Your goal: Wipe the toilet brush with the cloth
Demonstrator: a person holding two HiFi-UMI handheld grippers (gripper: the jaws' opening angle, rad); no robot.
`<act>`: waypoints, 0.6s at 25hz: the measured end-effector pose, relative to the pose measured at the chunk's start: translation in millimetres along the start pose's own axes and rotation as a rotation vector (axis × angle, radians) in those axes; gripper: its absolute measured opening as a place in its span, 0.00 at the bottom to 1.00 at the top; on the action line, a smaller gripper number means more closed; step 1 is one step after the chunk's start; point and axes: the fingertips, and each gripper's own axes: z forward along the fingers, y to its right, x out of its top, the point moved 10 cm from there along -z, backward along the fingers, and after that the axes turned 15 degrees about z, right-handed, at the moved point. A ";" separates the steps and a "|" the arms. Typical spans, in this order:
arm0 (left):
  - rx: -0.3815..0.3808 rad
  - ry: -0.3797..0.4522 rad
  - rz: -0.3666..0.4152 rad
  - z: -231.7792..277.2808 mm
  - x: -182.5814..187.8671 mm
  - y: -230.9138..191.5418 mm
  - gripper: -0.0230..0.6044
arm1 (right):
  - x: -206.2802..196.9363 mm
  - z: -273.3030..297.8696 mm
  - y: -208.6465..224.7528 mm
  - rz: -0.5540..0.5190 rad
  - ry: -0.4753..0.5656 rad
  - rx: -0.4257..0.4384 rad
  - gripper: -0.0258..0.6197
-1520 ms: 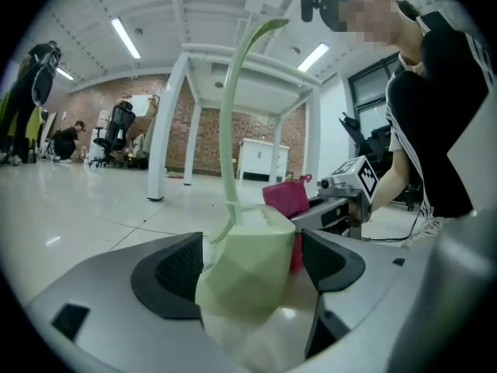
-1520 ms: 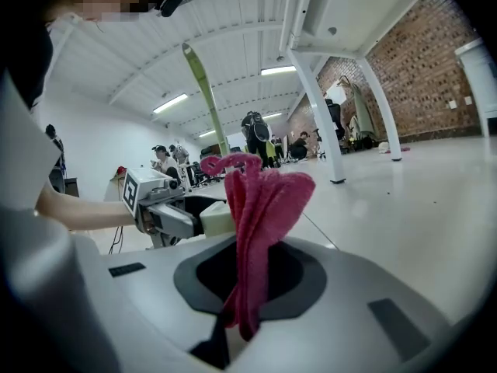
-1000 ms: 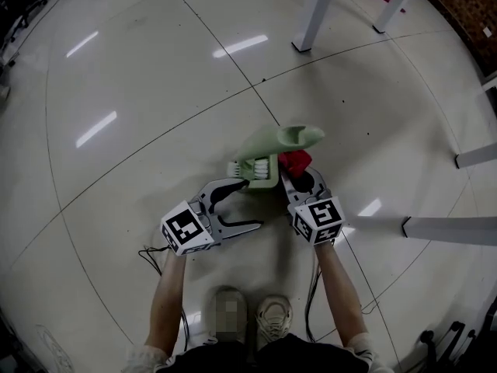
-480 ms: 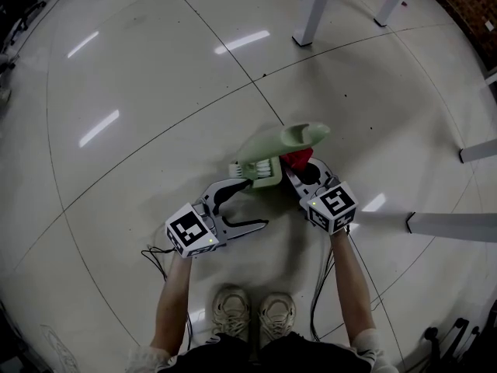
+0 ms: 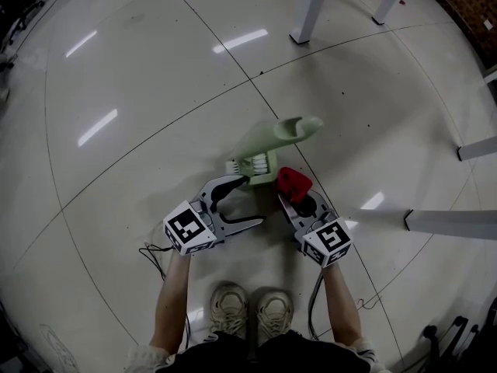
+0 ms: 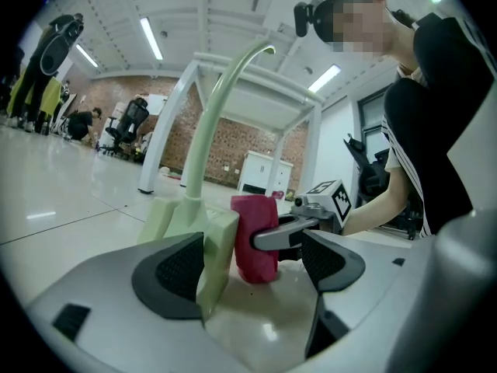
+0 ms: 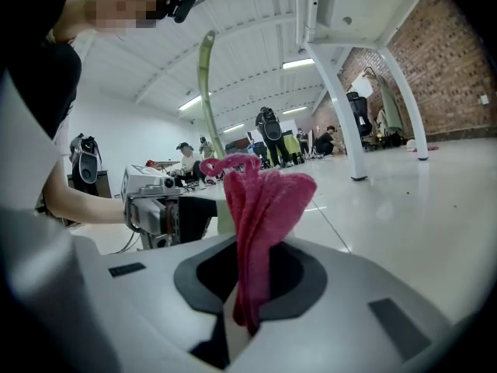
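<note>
A pale green toilet brush (image 5: 273, 141) stands on the glossy floor, its white-bristled head (image 5: 253, 164) low and its curved handle (image 6: 211, 99) rising. My left gripper (image 5: 255, 200) is open. Its upper finger rests against the brush's base (image 6: 203, 235), while the other finger stands well apart. My right gripper (image 5: 290, 196) is shut on a red cloth (image 5: 293, 181), which sticks up from between its jaws (image 7: 260, 208). The cloth hangs just right of the brush base, a small gap away from it. In the left gripper view the cloth (image 6: 255, 238) shows between my open jaws.
White table legs (image 5: 309, 10) stand on the floor at the far right, and a white bar (image 5: 454, 228) lies at the right. Cables (image 5: 155, 256) trail behind the left gripper. The person's shoes (image 5: 252, 313) are just behind both grippers. Other people sit far off (image 7: 268, 134).
My right gripper has drawn the red cloth back from the brush, down toward the person's feet. The brush has shifted slightly away. The left gripper has hardly moved.
</note>
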 end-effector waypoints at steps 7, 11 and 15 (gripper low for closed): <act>-0.008 0.017 -0.026 -0.7 -2.7 -0.4 0.64 | -10.5 -8.0 -18.8 0.011 0.120 -0.131 0.09; -0.023 0.048 -0.046 -1.8 -4.5 -2.2 0.64 | -15.1 6.5 -26.1 -0.011 0.103 -0.115 0.09; -0.039 0.044 -0.035 -2.5 -4.3 -2.4 0.64 | -14.5 13.6 -32.6 -0.013 0.092 -0.079 0.09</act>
